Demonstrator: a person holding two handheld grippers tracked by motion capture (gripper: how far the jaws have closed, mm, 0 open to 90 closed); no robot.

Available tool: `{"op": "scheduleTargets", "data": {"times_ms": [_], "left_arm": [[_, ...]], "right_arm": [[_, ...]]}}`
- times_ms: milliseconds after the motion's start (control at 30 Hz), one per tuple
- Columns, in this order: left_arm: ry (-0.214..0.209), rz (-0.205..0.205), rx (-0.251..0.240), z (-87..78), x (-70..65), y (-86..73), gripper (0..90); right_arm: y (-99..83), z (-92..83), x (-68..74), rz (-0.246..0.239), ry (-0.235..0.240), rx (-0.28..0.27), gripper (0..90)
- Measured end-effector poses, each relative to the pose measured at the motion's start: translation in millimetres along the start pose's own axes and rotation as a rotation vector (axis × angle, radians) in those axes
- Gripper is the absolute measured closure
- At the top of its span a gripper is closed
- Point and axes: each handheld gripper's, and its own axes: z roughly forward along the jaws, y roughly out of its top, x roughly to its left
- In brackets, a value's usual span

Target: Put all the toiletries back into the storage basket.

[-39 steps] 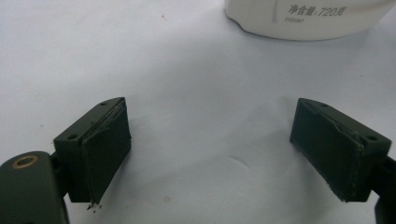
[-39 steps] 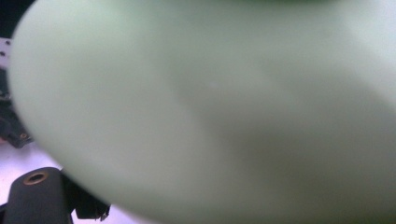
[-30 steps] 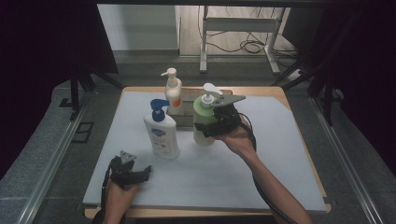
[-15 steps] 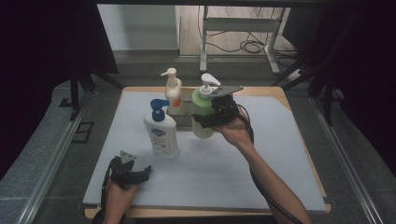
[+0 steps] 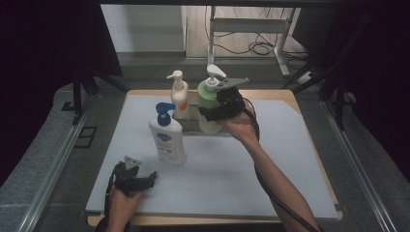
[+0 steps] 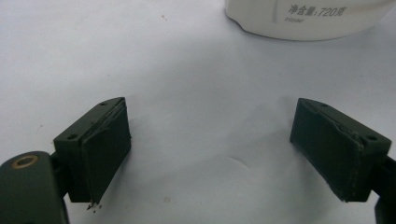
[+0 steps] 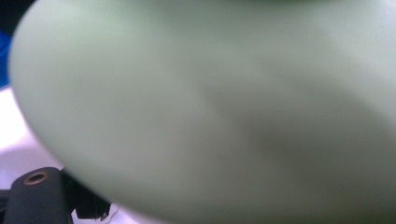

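While the right gripper [image 5: 212, 113] clamps the green bottle [image 5: 209, 104], it hangs above the table's [image 5: 290, 159] far middle.
Left gripper [image 5: 145, 180] rests near-left, jaws spread, near the blue-capped bottle [image 5: 167, 137].

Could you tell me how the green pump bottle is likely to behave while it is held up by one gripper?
The green pump bottle looks smooth and rounded, so it may slip or twist in the right gripper. Its tall pump head probably makes it top-heavy and apt to tip once set down. It seems rigid rather than floppy.
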Motion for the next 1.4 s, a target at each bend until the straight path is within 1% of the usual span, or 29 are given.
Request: {"op": "scheduleTargets", "data": {"times_ms": [67, 267, 333, 633, 700, 900, 1067, 1233, 1400], "left_arm": [[0.000, 0.000, 0.000, 0.0, 0.0, 0.0, 11.7], [0.000, 0.000, 0.000, 0.0, 0.0, 0.0, 11.7], [0.000, 0.001, 0.000, 0.0, 0.1, 0.0, 11.7], [0.000, 0.001, 0.001, -0.1, 0.0, 0.0, 11.7], [0.000, 0.000, -0.001, 0.0, -0.1, 0.0, 11.7], [0.001, -0.003, -0.001, 0.0, -0.2, -0.1, 11.7], [-0.001, -0.002, 0.001, -0.1, -0.2, 0.0, 11.7], [-0.001, -0.001, 0.001, -0.1, -0.1, 0.0, 11.7], [-0.001, -0.002, 0.001, -0.1, -0.2, 0.0, 11.7]], "right_arm": [[1.8, 2.0, -3.0, 0.002, -0.013, -0.002, 11.9], [3.8, 5.5, -9.3, 0.018, -0.028, -0.009, 11.9], [5.2, 8.0, -13.2, 0.020, -0.044, -0.008, 11.9], [6.8, 13.9, -21.6, 0.033, -0.071, -0.013, 11.9], [7.9, 17.0, -24.6, 0.035, -0.084, -0.014, 11.9], [10.2, 24.1, -28.1, 0.034, -0.099, -0.029, 11.9], [11.6, 29.3, -30.3, 0.024, -0.108, -0.028, 11.9], [13.7, 35.8, -33.3, 0.030, -0.116, -0.028, 11.9], [14.1, 43.0, -35.7, 0.017, -0.118, -0.028, 11.9]]}}
